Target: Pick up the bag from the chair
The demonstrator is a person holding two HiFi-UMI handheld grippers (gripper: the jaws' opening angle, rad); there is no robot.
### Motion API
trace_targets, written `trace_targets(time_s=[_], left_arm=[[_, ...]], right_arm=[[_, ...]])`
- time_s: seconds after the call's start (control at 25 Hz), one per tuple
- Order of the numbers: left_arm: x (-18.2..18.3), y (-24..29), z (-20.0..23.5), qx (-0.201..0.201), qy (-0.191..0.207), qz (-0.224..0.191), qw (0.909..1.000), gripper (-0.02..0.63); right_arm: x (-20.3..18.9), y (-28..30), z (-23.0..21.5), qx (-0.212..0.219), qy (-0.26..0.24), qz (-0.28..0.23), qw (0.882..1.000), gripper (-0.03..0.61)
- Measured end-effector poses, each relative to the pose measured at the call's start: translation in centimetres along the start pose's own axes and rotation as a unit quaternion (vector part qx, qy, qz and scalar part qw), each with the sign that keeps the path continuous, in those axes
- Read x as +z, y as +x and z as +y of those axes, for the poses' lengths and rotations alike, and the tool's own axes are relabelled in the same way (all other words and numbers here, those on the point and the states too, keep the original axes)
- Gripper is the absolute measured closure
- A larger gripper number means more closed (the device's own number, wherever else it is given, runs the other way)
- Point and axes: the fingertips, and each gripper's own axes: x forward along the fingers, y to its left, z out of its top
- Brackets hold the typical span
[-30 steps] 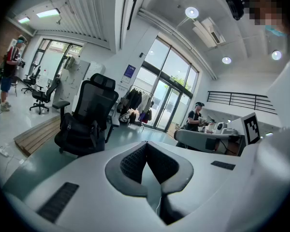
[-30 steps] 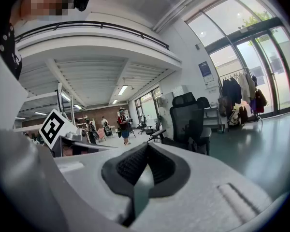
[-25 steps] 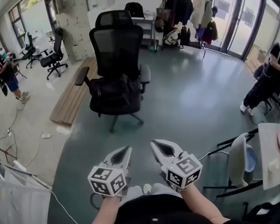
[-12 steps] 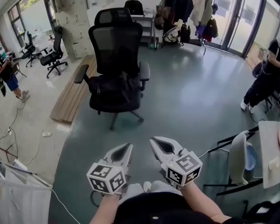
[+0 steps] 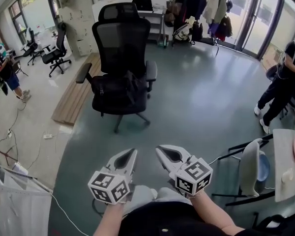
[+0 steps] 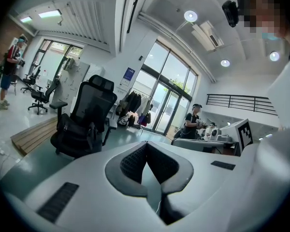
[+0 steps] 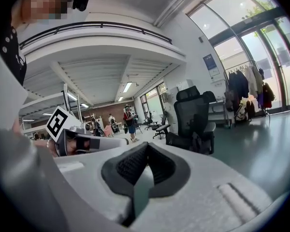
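You hold two grippers, the left gripper [image 5: 132, 152] and the right gripper [image 5: 159, 149], each with jaws pressed together on nothing. The nearest chair [image 5: 122, 33] carries one black bag [image 5: 113, 88].

Open-plan office, to judge by wheeled chairs [image 5: 122, 68], grey cabinets [image 5: 76, 18], a loaded coat rack [image 5: 201, 4], tall glass doors [image 5: 270, 14], a smooth green floor [image 5: 201, 102] and a railed gallery [image 6: 241, 102] overhead.

Left gripper [image 5: 132, 154], right gripper [image 5: 161, 150] — pale grey shells, black ribbed jaws, square-marker cubes [image 5: 109, 186] — black top [image 5: 162, 221].
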Motion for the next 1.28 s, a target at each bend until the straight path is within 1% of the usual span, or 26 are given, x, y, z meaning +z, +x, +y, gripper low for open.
trace_targets(time_s=[0.08, 0.2, 0.28, 0.36, 0.52, 0.68, 0.88, 1.08, 1.28], left_arm=[[-0.6, 0.5, -0.1, -0.001, -0.004, 0.004, 1.0000, 0.597], [-0.6, 1.5, -0.5, -0.009, 0.012, 0.018, 0.9997, 0.597], [-0.1, 1.8, -0.2, -0.008, 0.016, 0.019, 0.9997, 0.597], [0.0, 2.3, 0.7, -0.004, 0.010, 0.020, 0.9997, 0.597], [-0.4, 3.9, 3.2, 0.001, -0.001, 0.036, 0.9993, 0.597], [0.2, 6.0, 6.2, -0.003, -0.013, 0.048, 0.9988, 0.597], [3.3, 9.3, 11.1, -0.011, -0.027, 0.045, 0.9985, 0.597], [7.3, 12.6, 15.8, -0.024, -0.013, 0.053, 0.9982, 0.597], [10.7, 15.6, 19.9, -0.048, 0.000, 0.056, 0.9973, 0.597]], right_arm=[[-0.5, 0.0, -0.1, 0.005, 0.002, 0.003, 1.000, 0.580], [-0.9, 0.4, -0.5, 0.012, 0.011, 0.010, 1.000, 0.580], [-0.9, 1.1, -0.7, 0.017, 0.017, 0.012, 1.000, 0.580], [-1.0, 1.8, -1.3, 0.017, 0.021, 0.013, 1.000, 0.580], [-1.3, 3.9, -3.1, 0.005, 0.031, 0.012, 0.999, 0.580], [-0.8, 7.1, -5.3, -0.007, 0.037, 0.015, 0.999, 0.580], [1.4, 12.7, -7.5, -0.009, 0.028, 0.015, 0.999, 0.580], [5.0, 17.9, -10.2, -0.030, 0.023, -0.006, 0.999, 0.580], [7.2, 22.8, -12.6, -0.053, 0.027, -0.018, 0.998, 0.580]])
